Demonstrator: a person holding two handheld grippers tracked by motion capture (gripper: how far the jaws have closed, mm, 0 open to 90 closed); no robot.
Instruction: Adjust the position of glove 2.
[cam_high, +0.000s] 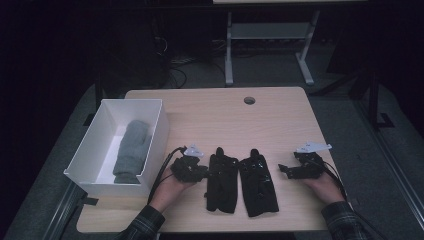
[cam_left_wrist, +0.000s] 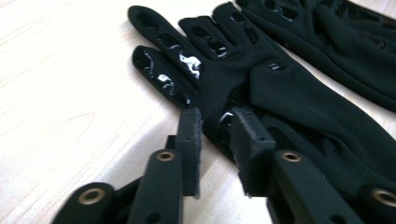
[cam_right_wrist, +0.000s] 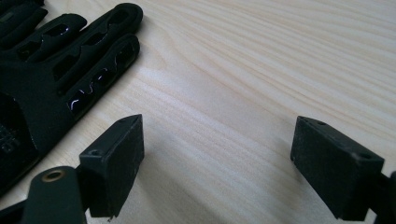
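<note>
Black fabric gloves, two of them, lie flat side by side near the front of the pale wooden table (cam_high: 280, 115); the left glove (cam_high: 222, 179) and the right glove (cam_high: 257, 182) each run lengthwise away from the person, fingers pointing toward the far edge and cuffs toward the near edge, the right one slanted a little so its cuff swings rightward; glossy grip marks shine on the fingers in both gripper views. At the left glove's outer edge sits the left gripper (cam_left_wrist: 219, 135), its jaws parted by a narrow gap with a fold of the glove's edge between them; no earlier look is given, and I cannot tell whether the pads press on the cloth. Well to the right of the pair, the right gripper (cam_right_wrist: 217, 154) rests low over bare wood with its jaws spread wide and nothing between them. On the table's left end stands a white box (cam_high: 87, 150) holding a grey mitten (cam_high: 131, 150); a round cable hole (cam_high: 249, 100) sits near the far edge; beyond, the room is dark, with a grey floor and a white table frame (cam_high: 229, 50).
</note>
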